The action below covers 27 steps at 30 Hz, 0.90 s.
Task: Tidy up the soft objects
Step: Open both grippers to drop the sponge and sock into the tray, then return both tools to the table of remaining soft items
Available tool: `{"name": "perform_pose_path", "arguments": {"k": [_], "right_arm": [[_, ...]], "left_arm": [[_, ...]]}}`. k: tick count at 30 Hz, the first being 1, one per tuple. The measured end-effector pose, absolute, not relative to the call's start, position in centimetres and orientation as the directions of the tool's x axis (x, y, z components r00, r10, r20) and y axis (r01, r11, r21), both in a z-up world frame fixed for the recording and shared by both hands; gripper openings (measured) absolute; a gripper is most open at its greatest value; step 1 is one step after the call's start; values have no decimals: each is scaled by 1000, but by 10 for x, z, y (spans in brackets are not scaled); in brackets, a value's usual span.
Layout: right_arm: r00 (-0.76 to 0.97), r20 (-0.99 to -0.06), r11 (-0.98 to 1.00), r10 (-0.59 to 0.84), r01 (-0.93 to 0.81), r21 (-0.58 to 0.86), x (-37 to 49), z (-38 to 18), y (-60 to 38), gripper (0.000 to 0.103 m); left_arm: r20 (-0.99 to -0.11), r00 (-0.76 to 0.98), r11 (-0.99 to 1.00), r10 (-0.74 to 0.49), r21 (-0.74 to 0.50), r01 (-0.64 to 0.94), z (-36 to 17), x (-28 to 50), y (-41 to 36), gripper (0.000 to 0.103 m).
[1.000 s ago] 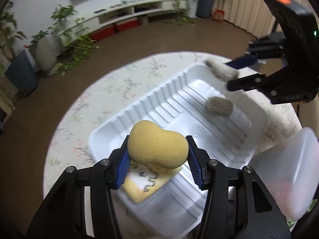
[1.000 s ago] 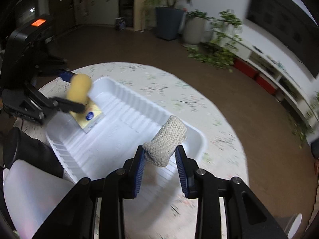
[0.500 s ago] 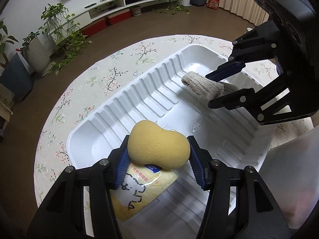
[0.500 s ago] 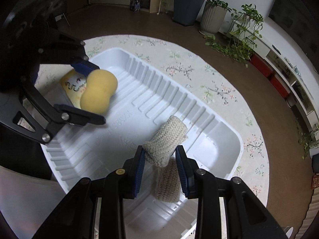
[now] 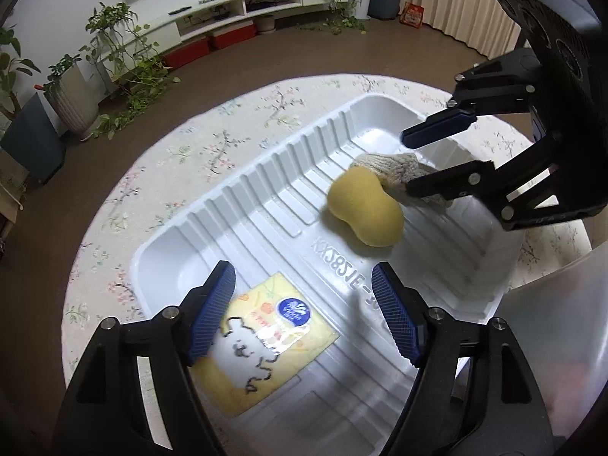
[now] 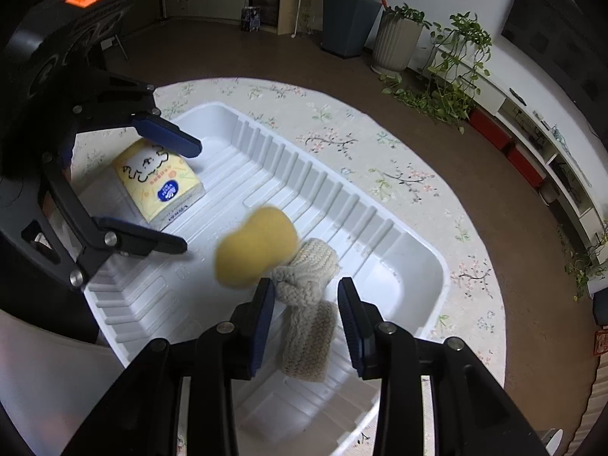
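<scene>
Both drops land in the tray (image 5: 243,197) on the counter (image 5: 171,159), so the job now, I'd say, is a clean exit: lift each hand-held gripper straight up and away, fingers wide, so nothing soft gets dragged back out or nudged over the rim

Left hand-held gripper (image 5: 304,311) hangs wide open and empty above the near end of the tray, right over the yellow tissue pack (image 5: 262,338), not touching it as far as I can tell

The sponge (image 5: 366,211) is free of it, out in the middle of the tray, a bit blurred in the right wrist view, so it may not be settled yet; it sits right up against the knit roll (image 6: 307,273)

Right hand-held gripper (image 6: 306,319) is open too, its fingers either side of that roll with a gap on both sides, gripping nothing; I can't say whether a pad brushes the yarn

A second knit piece (image 6: 307,345) lies just under the roll, close to the gripper end of the tray

All four soft things are inside the tray; nothing soft is left out on the counter in these views
</scene>
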State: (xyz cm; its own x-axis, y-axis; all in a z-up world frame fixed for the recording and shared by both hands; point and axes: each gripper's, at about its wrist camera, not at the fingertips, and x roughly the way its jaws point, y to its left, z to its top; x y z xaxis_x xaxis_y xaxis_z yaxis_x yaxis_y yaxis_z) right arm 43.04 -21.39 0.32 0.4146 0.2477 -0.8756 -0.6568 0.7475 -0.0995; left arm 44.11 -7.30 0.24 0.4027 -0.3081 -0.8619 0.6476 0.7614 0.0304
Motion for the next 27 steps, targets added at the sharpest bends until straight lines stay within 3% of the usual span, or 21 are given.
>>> {"name": "perform_pose_path", "arguments": {"k": [7, 18, 27], "right_arm": [[468, -847, 785, 251, -610, -105, 432, 24, -236, 41], [566, -787, 859, 243, -502, -96, 402, 66, -294, 60], [650, -713, 915, 262, -403, -31, 313, 112, -367, 83]], "left_arm": [[-835, 453, 803, -314, 22, 596, 22, 438, -52, 73], [-728, 590, 890, -350, -61, 452, 77, 397, 24, 81], [-615, 684, 910, -393, -153, 386, 106, 295, 69, 93]]}}
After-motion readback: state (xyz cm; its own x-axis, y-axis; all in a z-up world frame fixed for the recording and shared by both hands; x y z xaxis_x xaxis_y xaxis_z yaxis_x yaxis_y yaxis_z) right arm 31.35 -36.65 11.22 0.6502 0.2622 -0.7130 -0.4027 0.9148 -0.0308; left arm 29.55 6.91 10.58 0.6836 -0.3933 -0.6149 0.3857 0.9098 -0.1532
